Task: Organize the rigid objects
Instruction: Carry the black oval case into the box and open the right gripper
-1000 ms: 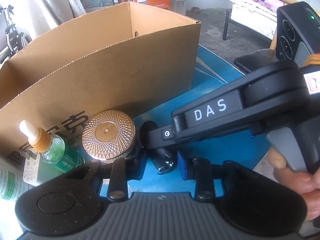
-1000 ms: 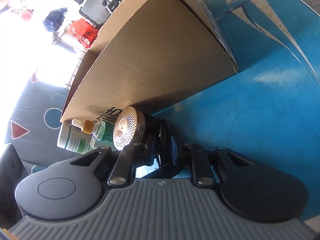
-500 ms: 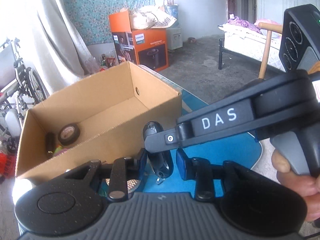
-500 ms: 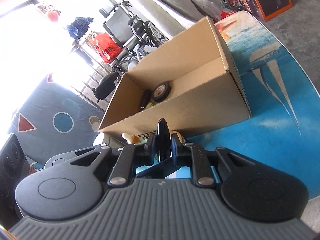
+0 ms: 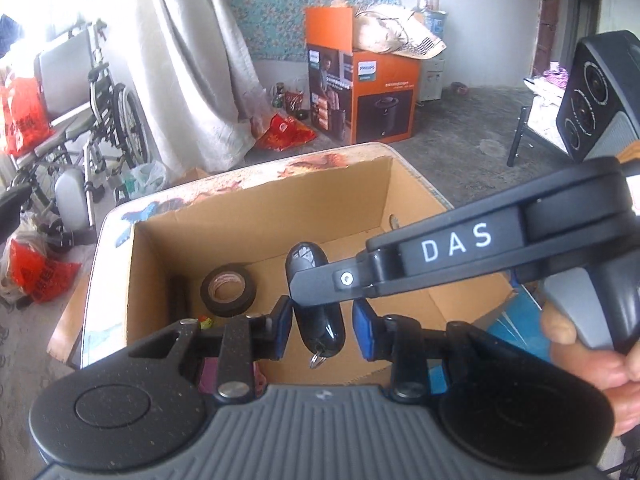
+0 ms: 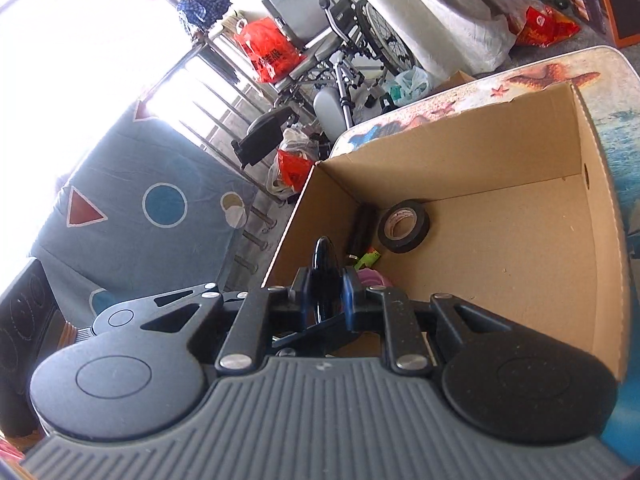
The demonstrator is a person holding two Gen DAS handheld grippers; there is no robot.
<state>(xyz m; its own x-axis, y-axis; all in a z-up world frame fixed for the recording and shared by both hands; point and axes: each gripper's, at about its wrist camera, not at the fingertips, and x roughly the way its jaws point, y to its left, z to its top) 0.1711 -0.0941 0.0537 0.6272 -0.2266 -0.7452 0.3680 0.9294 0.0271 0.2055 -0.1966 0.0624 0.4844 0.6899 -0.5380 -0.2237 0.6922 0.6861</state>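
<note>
1. a black key fob [image 5: 316, 312] is being gripped edge-on by the right gripper [image 6: 327, 294], whose blue pads are clenched on both of its flat sides.
2. the fob is being held in the air above the near end of the open cardboard box [image 5: 256, 216], with its key ring hanging from its lower end.
3. the left gripper [image 5: 320, 326] is being kept part-way open around the fob; a clear gap is being left at its right pad, while contact at its left pad cannot be told.
4. a roll of black tape [image 6: 403, 227] is being kept on the box floor, near a dark cylinder [image 6: 362, 229] lying by the left wall.
5. the box is being carried by a blue printed table [image 6: 616, 92].
6. the right gripper's handle is being held by a hand [image 5: 592, 364].
</note>
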